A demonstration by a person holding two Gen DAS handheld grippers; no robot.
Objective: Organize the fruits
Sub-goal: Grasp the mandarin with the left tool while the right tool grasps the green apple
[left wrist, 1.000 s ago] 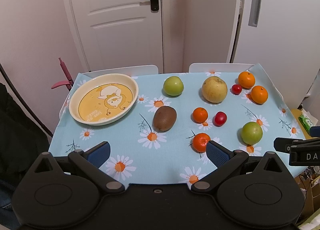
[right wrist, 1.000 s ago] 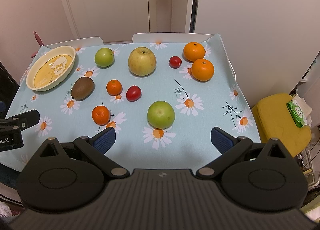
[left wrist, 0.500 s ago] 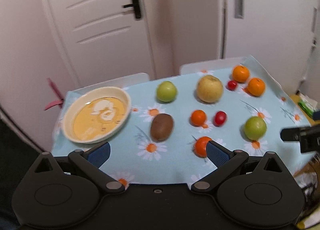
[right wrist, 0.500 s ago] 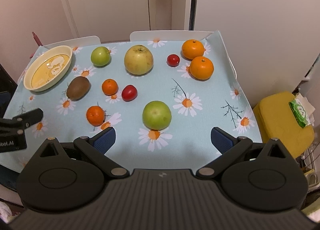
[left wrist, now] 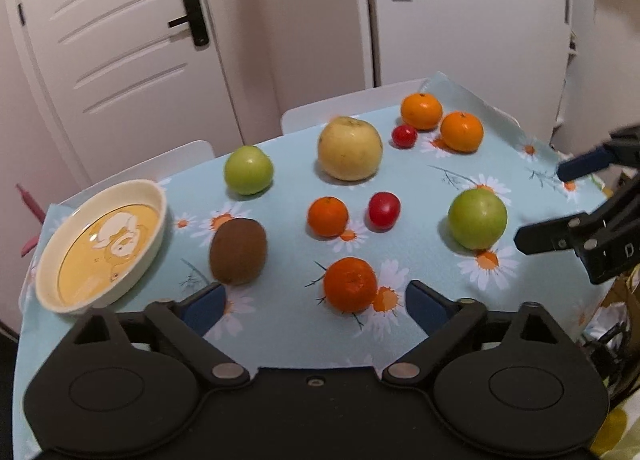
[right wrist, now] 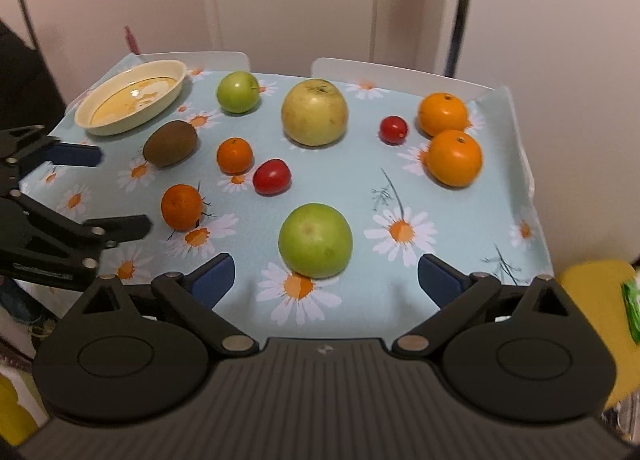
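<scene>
Fruit lies loose on a daisy-print tablecloth [left wrist: 460, 180]. A cream oval dish [left wrist: 100, 248] with a yellow picture sits empty at the left. My left gripper [left wrist: 316, 306] is open, just short of a small tangerine [left wrist: 350, 284], with a kiwi [left wrist: 238, 246] to its left. My right gripper [right wrist: 326, 280] is open, just short of a green apple [right wrist: 315, 246]. A large yellow apple [right wrist: 314, 112], another green apple [right wrist: 238, 92], two oranges [right wrist: 454, 158], a second tangerine [right wrist: 235, 156] and two red tomatoes [right wrist: 272, 177] lie farther back.
Two white chair backs [left wrist: 352, 104] stand behind the table, with a white door [left wrist: 120, 40] and wall beyond. A yellow stool [right wrist: 596, 300] stands off the table's right edge. The table's right edge [right wrist: 532, 180] is close to the oranges.
Both grippers have moved forward over the table and closer to the fruit. The left now faces the front tangerine, the right the near green apple. No fruit has moved.
</scene>
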